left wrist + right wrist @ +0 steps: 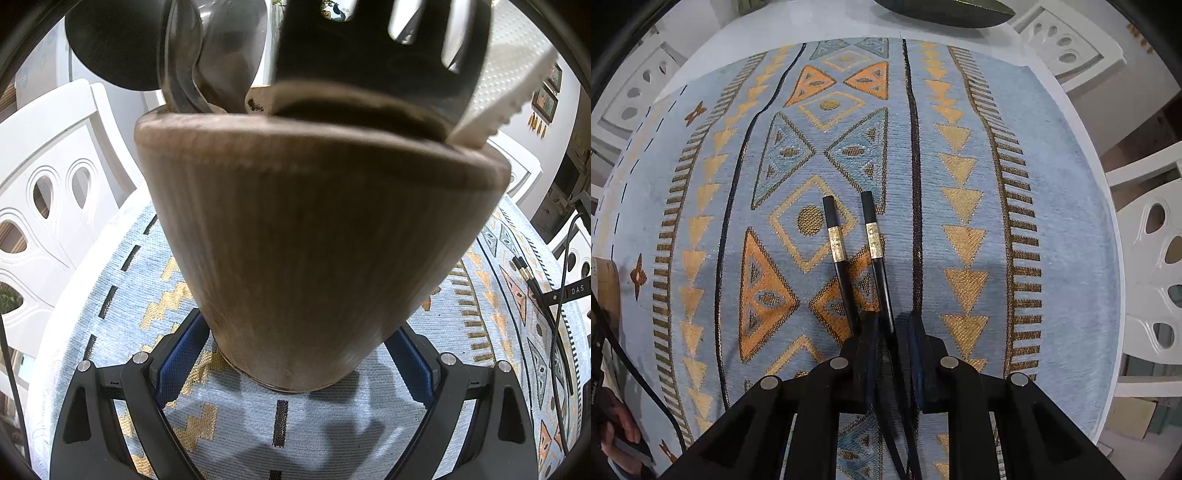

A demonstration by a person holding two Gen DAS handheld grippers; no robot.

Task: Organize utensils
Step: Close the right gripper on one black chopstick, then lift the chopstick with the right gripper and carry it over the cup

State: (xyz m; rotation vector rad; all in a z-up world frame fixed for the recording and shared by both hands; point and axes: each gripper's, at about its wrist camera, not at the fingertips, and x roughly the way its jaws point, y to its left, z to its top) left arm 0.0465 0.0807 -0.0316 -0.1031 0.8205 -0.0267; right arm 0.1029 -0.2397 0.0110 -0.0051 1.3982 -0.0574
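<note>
A wooden utensil holder [306,240] stands upright on the patterned cloth and fills the left wrist view. My left gripper [297,350] is shut on its base, a blue pad [184,354] on either side. It holds a black ladle [110,40], metal spoons [207,55], a black slotted spatula [373,55] and a white spatula [502,85]. In the right wrist view two black chopsticks [873,240] with gold bands lie side by side. My right gripper [894,328] points down, shut on their thin part. The left chopstick partly vanishes behind the left finger.
A blue tablecloth [960,147] with gold and orange triangles covers the round table. White chairs [55,184] [1156,258] ring it. A black cable [561,295] runs along the right. A dark dish [945,13] sits at the far edge, a person's hand [620,435] at lower left.
</note>
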